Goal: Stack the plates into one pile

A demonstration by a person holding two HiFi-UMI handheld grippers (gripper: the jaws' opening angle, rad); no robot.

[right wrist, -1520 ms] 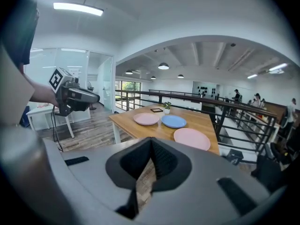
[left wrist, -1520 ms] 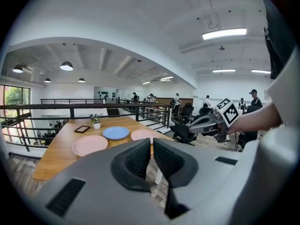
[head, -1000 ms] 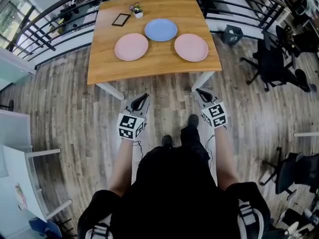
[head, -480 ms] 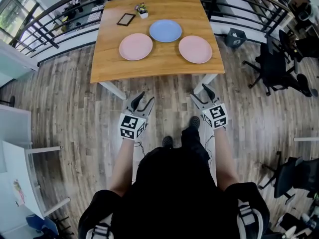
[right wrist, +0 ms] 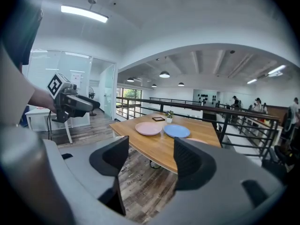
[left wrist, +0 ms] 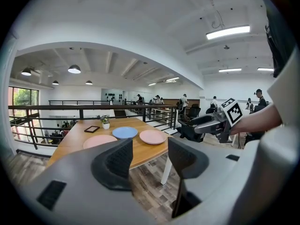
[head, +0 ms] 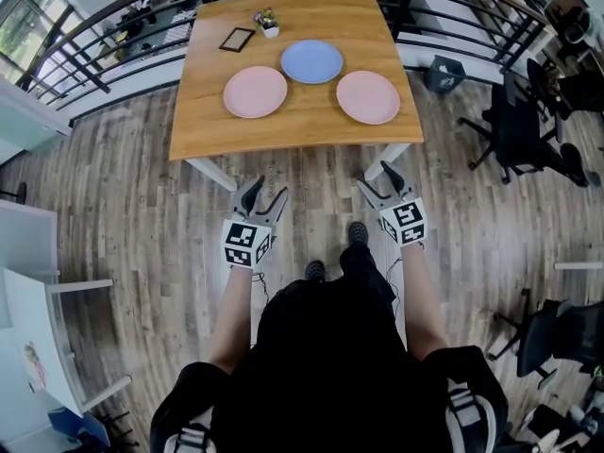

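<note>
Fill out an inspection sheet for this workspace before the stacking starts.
Surface: wooden table, with the plates lying flat on it and unstacked.
Job's things: left pink plate, blue plate, right pink plate; none of them touch.
Clutter: small potted plant and dark frame near the far edge.
Grippers: left gripper and right gripper are short of the table; their jaws have just been opening, with nothing between them.
Cables: a thin lead seems to hang below the left gripper.
Surroundings: railing, bin, office chairs, plank floor.
</note>
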